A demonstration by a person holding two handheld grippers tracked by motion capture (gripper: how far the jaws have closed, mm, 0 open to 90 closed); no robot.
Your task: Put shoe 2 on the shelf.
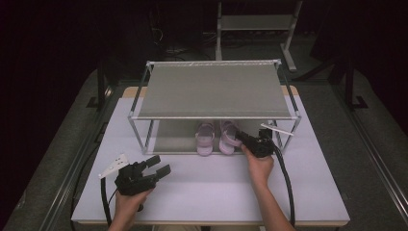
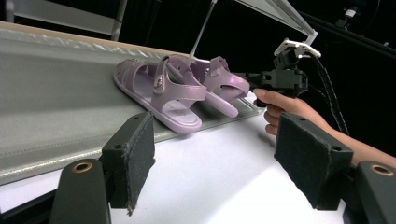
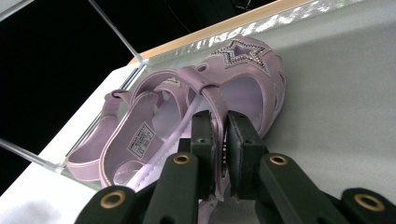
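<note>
Item: pair of lilac sandals (image 1: 217,137), set side by side on the lower shelf (image 1: 175,137) of a two-tier rack (image 1: 214,89), toes toward the back, heels at the front edge nearest the person

Right-hand sandal (image 3: 243,79): gripped. The right gripper (image 1: 243,138) has its jaws closed on the strap of this sandal; the right gripper view shows the two pads pressed against either side of the strap, with a star-shaped studded decoration on the toe and a printed label on the insole of the neighbouring sandal (image 3: 135,135)

Left-hand sandal (image 2: 161,100): lies free on the shelf, touching or just beside its partner; which of the two cannot be told

Left gripper (image 1: 156,166): held low over the white table (image 1: 211,187), well apart from the sandals, in front of the rack's left front corner, jaws spread wide, nothing between them. The left gripper view looks across the table at both sandals and at the right hand (image 2: 285,109) with its gripper at the far sandal's heel

Surroundings: the rack's upper shelf (image 1: 214,91) hangs over the sandals and hides their toes in the high view; a front post (image 1: 137,132) stands left of the pair. A second metal frame (image 1: 255,24) stands on the dark floor beyond the table
</note>
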